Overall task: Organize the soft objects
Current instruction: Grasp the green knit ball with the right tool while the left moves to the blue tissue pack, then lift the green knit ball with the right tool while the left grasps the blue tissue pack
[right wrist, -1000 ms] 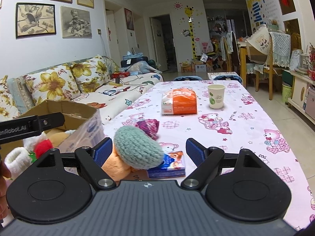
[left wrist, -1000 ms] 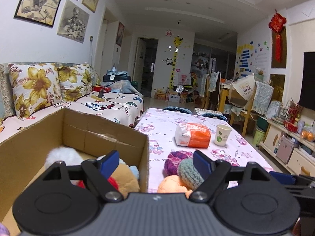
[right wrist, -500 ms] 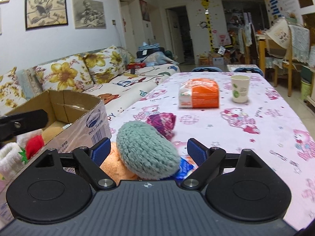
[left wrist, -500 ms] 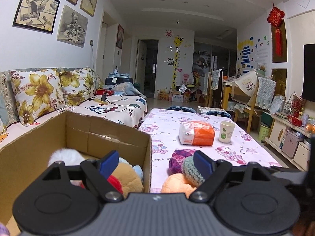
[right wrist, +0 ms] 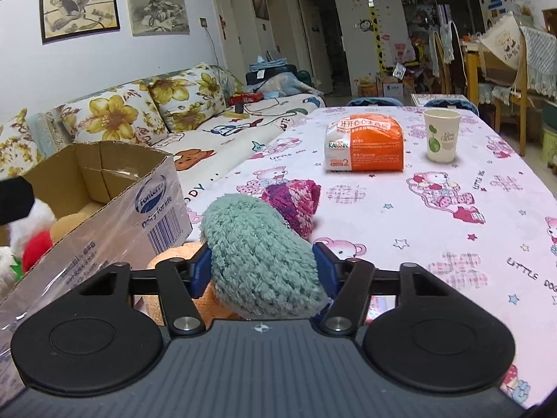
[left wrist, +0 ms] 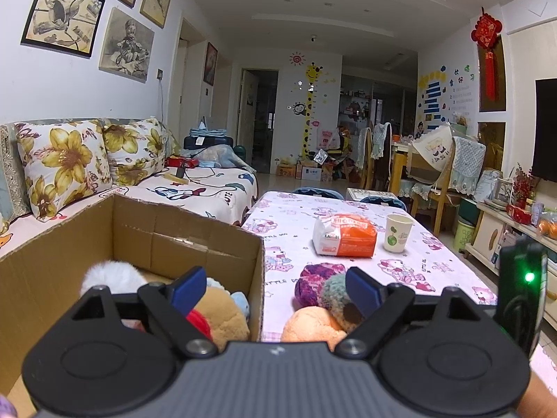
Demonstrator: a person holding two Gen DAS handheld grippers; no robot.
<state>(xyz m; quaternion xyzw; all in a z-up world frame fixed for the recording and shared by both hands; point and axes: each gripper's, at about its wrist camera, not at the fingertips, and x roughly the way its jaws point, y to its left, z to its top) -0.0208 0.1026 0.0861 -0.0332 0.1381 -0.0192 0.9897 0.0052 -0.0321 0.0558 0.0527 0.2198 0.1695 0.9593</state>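
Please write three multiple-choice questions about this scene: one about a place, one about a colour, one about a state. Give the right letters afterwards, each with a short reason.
1. Where does the paper cup stand?
A. in the cardboard box
B. on the table, right of the orange package
C. on the sofa

2. What colour is the knitted piece between the right gripper's fingers?
A. grey-green
B. yellow
C. black

3. How is the left gripper?
A. shut on a toy
B. shut on the box
C. open

Answers: 1 B, it stands on the tablecloth beside the orange package. 2 A, the knitted piece in the right gripper is grey-green. 3 C, its fingers stand wide apart, holding nothing.
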